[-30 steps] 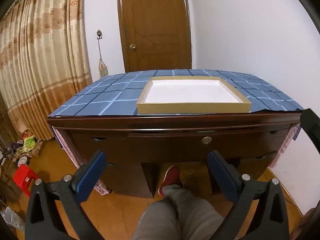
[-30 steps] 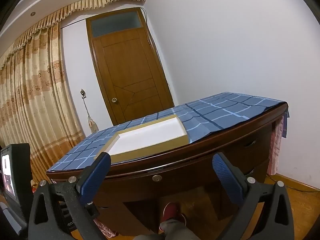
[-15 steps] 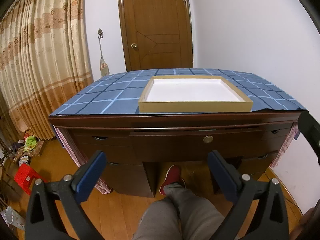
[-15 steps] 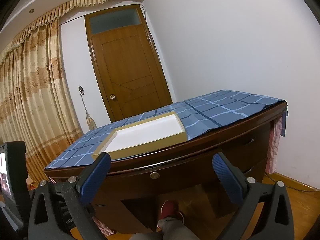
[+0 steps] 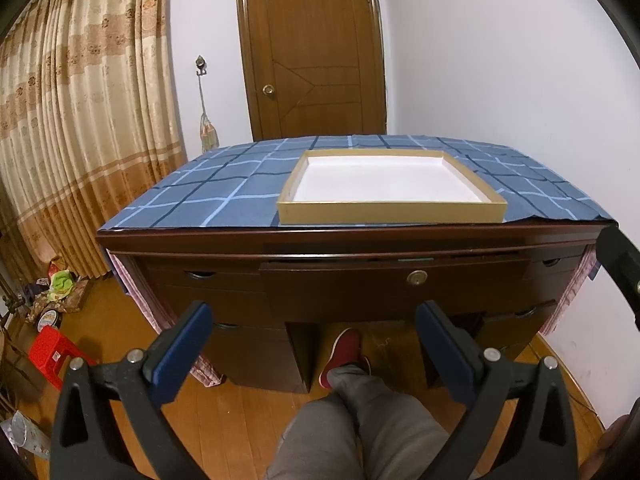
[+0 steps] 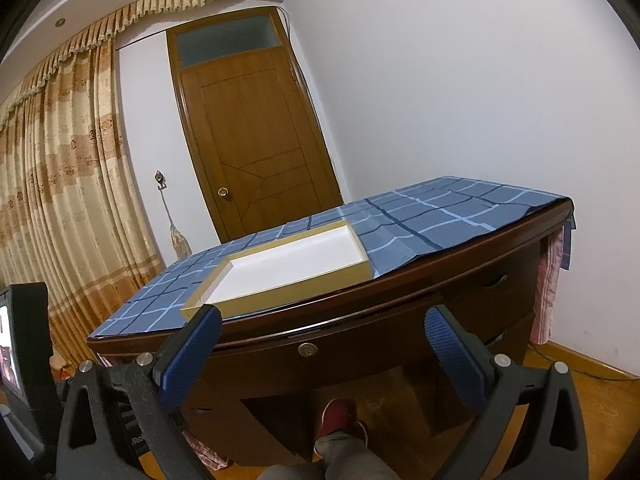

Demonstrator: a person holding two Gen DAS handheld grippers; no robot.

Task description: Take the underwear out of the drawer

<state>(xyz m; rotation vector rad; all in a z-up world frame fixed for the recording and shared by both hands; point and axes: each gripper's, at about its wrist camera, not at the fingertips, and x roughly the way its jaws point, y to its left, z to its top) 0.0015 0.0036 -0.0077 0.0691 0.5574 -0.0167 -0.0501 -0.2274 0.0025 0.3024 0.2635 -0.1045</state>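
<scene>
**Both grippers open in front of the desk, middle drawer nearly shut**

The left gripper (image 5: pixel 310 344) is held in the air in front of a dark wooden desk (image 5: pixel 200 236), its two blue-padded fingers (image 5: pixel 180 350) spread wide with nothing between them. The right gripper (image 6: pixel 322 346) is also held in front of the desk, a little lower and off to the right, and its jaws stand wide apart and empty too. Neither gripper touches the desk.

The middle drawer (image 5: pixel 392 280) sits under the desk top, between the side drawers. It has a round brass lock (image 5: pixel 417 277) on its front. A thin dark gap shows along its top edge; what lies inside cannot be seen. The underwear is not visible in either view, so its place cannot be told from the pictures.

A blue checked cloth (image 5: pixel 224 188) covers the desk top. On it, near the front edge and just above the middle drawer, lies a shallow tan tray (image 5: pixel 392 212) with a white bottom.

Below the grippers a person's leg in grey trousers (image 5: pixel 360 432) reaches toward the desk, with a red shoe (image 5: pixel 344 348) set on the wooden floor in the knee space. Behind the desk stands a brown door (image 5: pixel 316 48) in a white wall, and beige patterned curtains (image 5: pixel 80 120) hang on the left. A red stool (image 5: pixel 50 354) stands on the floor at the left, near some clutter.
</scene>
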